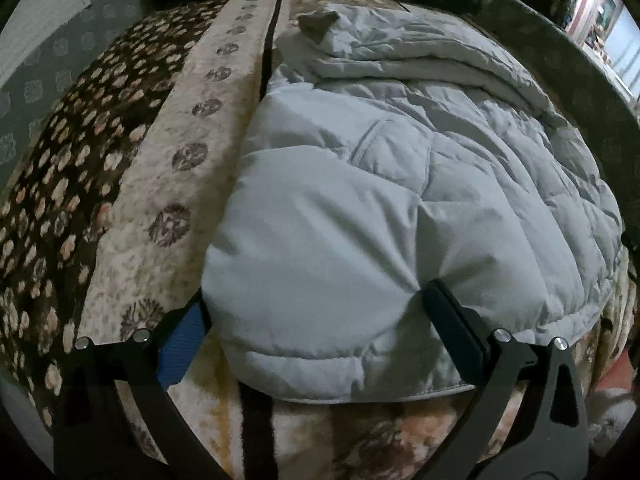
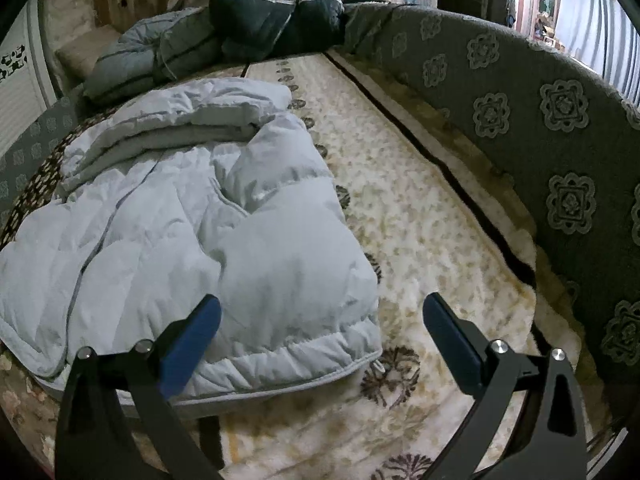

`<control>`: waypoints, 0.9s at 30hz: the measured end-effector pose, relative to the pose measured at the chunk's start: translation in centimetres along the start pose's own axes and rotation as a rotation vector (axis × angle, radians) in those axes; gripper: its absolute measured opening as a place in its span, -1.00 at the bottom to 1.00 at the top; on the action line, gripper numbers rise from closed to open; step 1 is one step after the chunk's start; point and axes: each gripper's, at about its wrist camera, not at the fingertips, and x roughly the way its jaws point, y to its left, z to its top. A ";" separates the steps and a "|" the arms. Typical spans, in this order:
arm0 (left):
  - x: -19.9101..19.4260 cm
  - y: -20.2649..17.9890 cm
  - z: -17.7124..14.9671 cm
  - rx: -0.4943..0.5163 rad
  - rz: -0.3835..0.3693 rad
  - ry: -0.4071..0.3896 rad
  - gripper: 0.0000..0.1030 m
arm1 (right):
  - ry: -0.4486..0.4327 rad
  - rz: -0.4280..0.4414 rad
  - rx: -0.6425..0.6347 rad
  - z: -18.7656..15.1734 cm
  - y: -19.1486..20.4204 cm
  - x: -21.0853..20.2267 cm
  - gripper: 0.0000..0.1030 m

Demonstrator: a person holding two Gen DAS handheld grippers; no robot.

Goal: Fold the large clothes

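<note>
Two grippers, both spread wide: the left gripper (image 1: pixel 312 316) straddles the near hem of the coat (image 1: pixel 400 184), one finger (image 1: pixel 452 320) pressing its padding; the right gripper (image 2: pixel 322 320) hovers at the coat's near right corner. The coat lies crumpled on the blanket (image 2: pixel 420 216). Risk: slick, puffy fabric may slip from a shallow pinch.

The left gripper (image 1: pixel 316 300) straddles the near corner of a pale grey quilted jacket (image 1: pixel 400 184), jaws spread, 1 finger (image 1: pixel 452 320) pressing into the padding. The jacket lies on a floral blanket (image 1: pixel 132 184).
</note>
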 end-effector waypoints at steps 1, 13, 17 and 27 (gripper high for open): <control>-0.2 -0.5 0.0 0.009 0.004 -0.012 0.93 | -0.005 0.002 0.003 0.0 -0.2 -0.1 0.96; -0.2 -2.4 0.0 0.002 0.047 -0.041 0.94 | 0.045 0.062 0.108 -0.7 -3.0 1.9 0.96; 0.0 -2.5 0.0 0.008 0.060 -0.041 0.94 | 0.041 0.115 0.060 -0.3 -2.3 3.6 0.96; 0.2 -1.5 -0.2 -0.018 0.055 -0.032 0.94 | 0.071 0.274 0.128 -0.9 -2.1 5.7 0.93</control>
